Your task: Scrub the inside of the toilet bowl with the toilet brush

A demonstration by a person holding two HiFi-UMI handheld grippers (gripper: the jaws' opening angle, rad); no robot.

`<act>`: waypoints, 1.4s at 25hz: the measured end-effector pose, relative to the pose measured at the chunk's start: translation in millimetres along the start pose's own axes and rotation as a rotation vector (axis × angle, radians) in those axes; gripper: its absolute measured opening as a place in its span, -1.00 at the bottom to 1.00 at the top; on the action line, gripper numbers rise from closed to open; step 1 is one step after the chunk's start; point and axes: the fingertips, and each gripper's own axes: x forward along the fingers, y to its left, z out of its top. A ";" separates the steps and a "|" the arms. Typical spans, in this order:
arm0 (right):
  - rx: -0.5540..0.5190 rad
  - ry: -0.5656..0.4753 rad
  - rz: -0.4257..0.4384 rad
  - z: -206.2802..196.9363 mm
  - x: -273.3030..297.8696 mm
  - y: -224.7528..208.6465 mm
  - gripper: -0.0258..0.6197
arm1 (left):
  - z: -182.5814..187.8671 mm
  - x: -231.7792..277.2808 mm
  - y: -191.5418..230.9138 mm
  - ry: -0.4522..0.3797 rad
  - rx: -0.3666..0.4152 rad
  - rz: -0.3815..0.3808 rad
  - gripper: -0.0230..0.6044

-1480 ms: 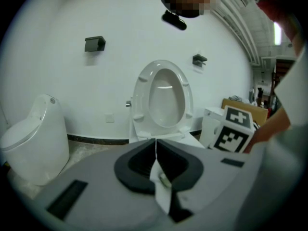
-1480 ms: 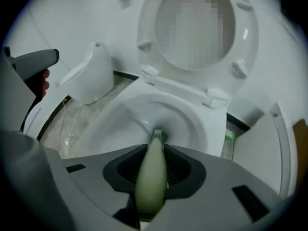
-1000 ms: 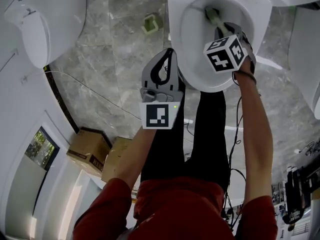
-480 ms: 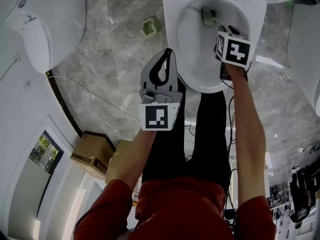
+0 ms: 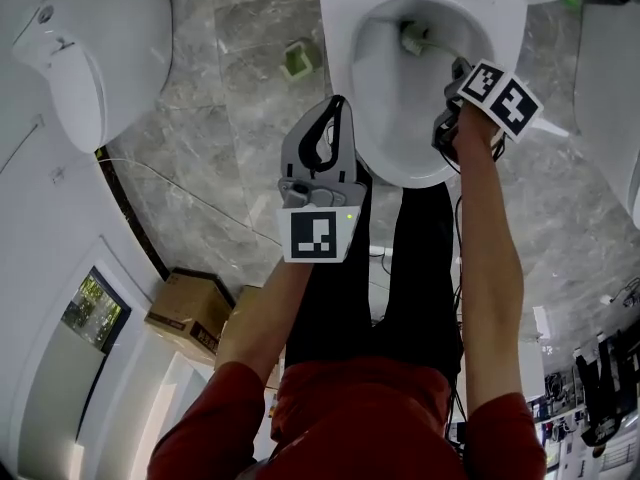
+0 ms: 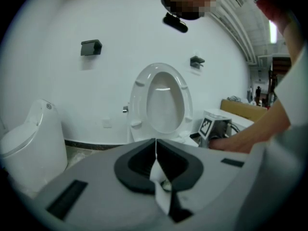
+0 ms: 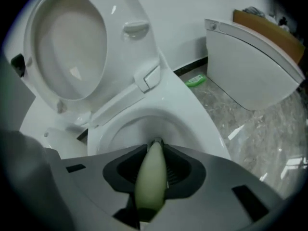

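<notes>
A: What's in the bowl point(image 5: 345, 118)?

B: The brush point(image 5: 412, 36). Its head is down inside, at the top centre of the head view. Its pale handle runs up into the right gripper point(image 7: 155, 148), fingers clamped on it.

A: And the left gripper point(image 5: 333, 108)?

B: Fingers together with nothing in them, held beside the bowl's left rim, above the marble floor point(image 5: 220, 168).

A: Anything around?

B: The seat point(image 7: 67, 42) is raised. There's another toilet point(image 5: 100, 48) at upper left and a small green thing point(image 5: 298, 56) on the floor between the two. Cardboard boxes point(image 5: 185, 303) sit at lower left. The person's legs point(image 5: 370, 288) stand just below the bowl in the frame.
</notes>
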 end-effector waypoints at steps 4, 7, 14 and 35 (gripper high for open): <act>0.088 -0.090 0.102 16.2 -57.3 -12.0 -0.60 | 5.5 4.0 5.6 -0.032 0.008 0.007 -0.94; 0.219 -0.127 0.134 26.9 -79.2 -35.7 -0.60 | 1.0 3.6 -0.1 -0.025 -0.010 0.007 -0.94; 0.026 -0.012 0.038 12.7 -17.4 -32.2 -0.60 | 0.1 -1.3 -12.7 -0.021 -0.004 -0.006 -0.94; -1.257 0.055 0.001 -90.6 -57.1 -61.4 -0.61 | -16.0 -10.4 -14.4 0.008 -0.046 0.023 -0.94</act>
